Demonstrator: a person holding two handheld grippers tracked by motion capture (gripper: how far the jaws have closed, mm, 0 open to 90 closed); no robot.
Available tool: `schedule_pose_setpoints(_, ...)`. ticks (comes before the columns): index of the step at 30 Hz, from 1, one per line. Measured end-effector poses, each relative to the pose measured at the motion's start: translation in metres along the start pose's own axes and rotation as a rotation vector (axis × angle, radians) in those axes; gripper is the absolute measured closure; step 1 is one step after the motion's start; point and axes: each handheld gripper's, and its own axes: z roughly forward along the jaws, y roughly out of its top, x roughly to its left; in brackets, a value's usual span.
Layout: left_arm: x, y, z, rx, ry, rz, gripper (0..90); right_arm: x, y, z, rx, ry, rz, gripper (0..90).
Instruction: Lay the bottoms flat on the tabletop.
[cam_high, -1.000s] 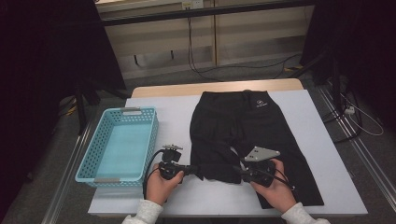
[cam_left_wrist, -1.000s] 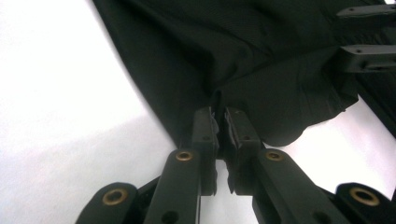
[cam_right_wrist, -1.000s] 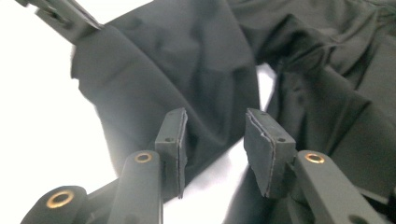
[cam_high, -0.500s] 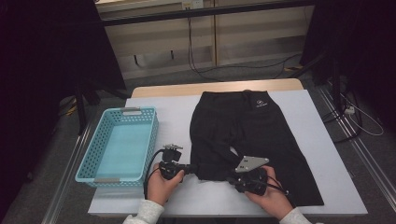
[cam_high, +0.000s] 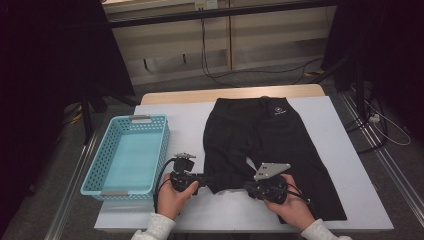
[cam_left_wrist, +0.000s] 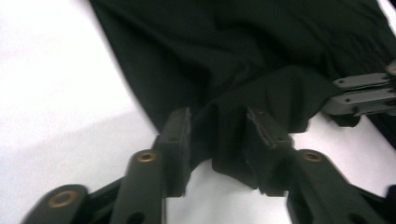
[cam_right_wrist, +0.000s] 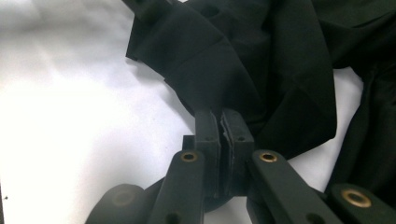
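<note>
One turquoise basket (cam_high: 131, 150) sits beside black shorts (cam_high: 270, 135) on the table (cam_high: 350, 165).

White table (cam_high: 350, 200), black shorts (cam_high: 270, 135) spread flat, blue basket (cam_high: 105, 187) at left

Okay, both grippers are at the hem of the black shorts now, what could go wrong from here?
1. The left gripper has its jaws apart around a bunched fold of the black shorts; if it lifts before closing, the fabric may slip out.
2. The right gripper is shut on a thin edge of cloth, so a hard pull might free it.
3. The blue basket sits close beside the left hand, which might knock it.
</note>
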Motion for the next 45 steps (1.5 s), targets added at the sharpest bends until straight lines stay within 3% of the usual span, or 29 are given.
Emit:
schedule_pose_setpoints(3, -0.006, 0.002, -0.006, -0.029, 0.006, 0.032, 52.5, -0.001, -0.002, 0.003, 0.015, 0.007, 0.001, 86.3)
schedule_pose_setpoints(7, -0.016, 0.001, -0.001, -0.007, -0.037, 0.074, 52.3, -0.003, -0.002, 0.006, 0.011, 0.021, 0.01, 85.8)
schedule_pose_setpoints(9, -0.022, 0.001, 0.004, 0.004, -0.029, 0.119, 52.7, -0.002, -0.002, 0.005, 0.013, 0.017, 0.0, 85.8)
schedule_pose_setpoints(15, -0.023, 0.001, 0.007, 0.004, -0.04, 0.114, 54.5, -0.001, -0.001, 0.001, 0.008, 0.008, -0.011, 85.4)
schedule_pose_setpoints(18, -0.023, -0.001, 0.016, 0.044, -0.042, 0.125, 63.6, -0.003, -0.001, 0.0, 0.002, 0.003, -0.009, 84.8)
schedule_pose_setpoints(23, -0.023, -0.001, 0.018, 0.077, -0.065, 0.11, 86.6, -0.004, -0.002, 0.0, -0.003, 0.0, -0.004, 83.5)
schedule_pose_setpoints(26, -0.023, 0.001, 0.011, 0.074, -0.068, 0.106, 87.8, -0.003, -0.002, 0.0, -0.006, -0.004, -0.001, 79.8)
schedule_pose_setpoints(29, -0.023, 0.002, -0.001, 0.052, -0.098, 0.095, 87.8, -0.006, 0.001, -0.008, -0.026, -0.025, 0.001, 76.2)
schedule_pose_setpoints(32, -0.02, 0.002, -0.01, 0.028, -0.11, 0.074, 87.8, -0.015, 0.004, -0.023, -0.076, -0.03, 0.035, 72.1)
schedule_pose_setpoints(35, -0.015, -0.001, -0.013, 0.018, -0.115, 0.043, 87.7, -0.02, 0.003, -0.032, -0.096, -0.074, 0.063, 66.8)
schedule_pose_setpoints(39, -0.01, -0.005, -0.013, 0.022, -0.092, 0.025, 87.4, -0.022, -0.003, -0.022, -0.048, -0.088, 0.102, 60.7)
schedule_pose_setpoints(45, -0.008, -0.006, -0.014, 0.024, -0.087, 0.017, 87.4, -0.02, -0.004, -0.006, -0.013, -0.062, 0.111, 59.4)
